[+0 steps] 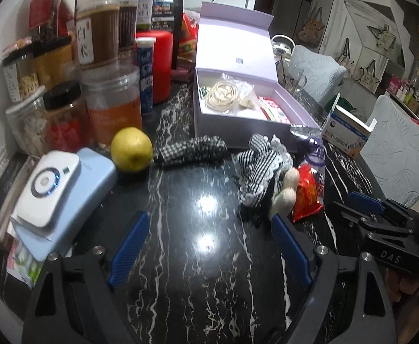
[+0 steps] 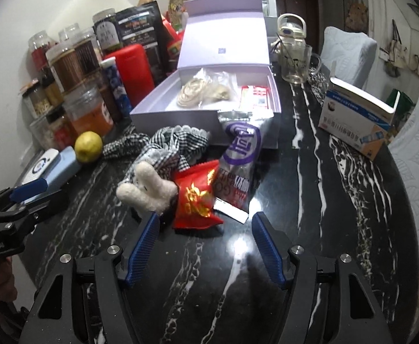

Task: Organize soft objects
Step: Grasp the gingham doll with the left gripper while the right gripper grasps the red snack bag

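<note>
On the black marble table a rolled black-and-white checked cloth lies by a striped cloth bundle with a white plush toy at its near end. In the right wrist view the plush toy touches a red snack packet and a silver-purple packet, with the checked cloth behind. My left gripper is open over bare table, short of the bundle. My right gripper is open, its tips just short of the red packet.
An open lilac box with bagged items stands behind the cloths. Jars, a yellow fruit and a blue-white device crowd the left. A blue-white carton and a glass mug stand right, with chairs beyond.
</note>
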The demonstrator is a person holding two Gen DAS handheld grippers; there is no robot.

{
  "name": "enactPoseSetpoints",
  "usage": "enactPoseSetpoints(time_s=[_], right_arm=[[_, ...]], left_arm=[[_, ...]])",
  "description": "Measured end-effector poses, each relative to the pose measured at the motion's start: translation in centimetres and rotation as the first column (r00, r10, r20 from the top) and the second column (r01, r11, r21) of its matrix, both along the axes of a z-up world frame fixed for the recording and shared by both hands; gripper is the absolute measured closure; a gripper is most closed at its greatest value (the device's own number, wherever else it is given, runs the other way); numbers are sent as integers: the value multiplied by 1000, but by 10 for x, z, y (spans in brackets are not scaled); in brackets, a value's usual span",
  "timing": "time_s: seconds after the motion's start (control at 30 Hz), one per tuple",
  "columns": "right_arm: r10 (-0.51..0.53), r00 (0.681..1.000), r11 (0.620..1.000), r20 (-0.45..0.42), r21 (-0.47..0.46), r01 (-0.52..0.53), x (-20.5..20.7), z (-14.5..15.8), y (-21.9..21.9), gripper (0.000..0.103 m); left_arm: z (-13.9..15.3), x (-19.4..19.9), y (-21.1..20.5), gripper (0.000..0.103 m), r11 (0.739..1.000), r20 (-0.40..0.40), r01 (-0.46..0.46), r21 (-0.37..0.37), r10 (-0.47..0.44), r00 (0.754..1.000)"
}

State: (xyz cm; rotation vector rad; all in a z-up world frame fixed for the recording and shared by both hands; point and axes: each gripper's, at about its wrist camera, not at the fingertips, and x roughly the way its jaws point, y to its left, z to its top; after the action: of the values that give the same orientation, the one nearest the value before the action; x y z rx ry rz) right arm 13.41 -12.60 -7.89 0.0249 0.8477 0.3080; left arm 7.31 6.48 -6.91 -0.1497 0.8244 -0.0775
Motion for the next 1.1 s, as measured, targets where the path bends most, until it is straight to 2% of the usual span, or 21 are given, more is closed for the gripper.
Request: enactPoseSetpoints(time_s=[0.4,0.43,0.53,0.6,0.63,0.93,1.1], right_arm=[[47,998,999,-36,-4,-47,34,-14,16,45],[54,998,999,-45,2,-54,39,-16,17,49],[59,996,998,-73,7,-59,47,-24,20,52],[66,994,998,-84,12,-66,49,-29,20,69],[71,994,997,-78,21,-69,48,-30,19,71],[15,998,999,-53,33,-13,18,-19,-16,72],[-14,998,999,-62,32,16,6,-19,-36,72]], left_arm=[[-3,6,2,15,1000,-1,-5,-26,5,1000],[-3,7,2,15,1000,1,-4,-28,4,1000],[-1,9,0,15,999,12,0,-33,1,1000],[0,11,-2,15,999,15,8,-35,-8,1000],[0,13,-4,15,999,14,16,-37,-15,1000],[1,29,-35,15,991,16,121,-57,-121,993],[-10,45,-61,15,986,5,168,-11,-168,986]])
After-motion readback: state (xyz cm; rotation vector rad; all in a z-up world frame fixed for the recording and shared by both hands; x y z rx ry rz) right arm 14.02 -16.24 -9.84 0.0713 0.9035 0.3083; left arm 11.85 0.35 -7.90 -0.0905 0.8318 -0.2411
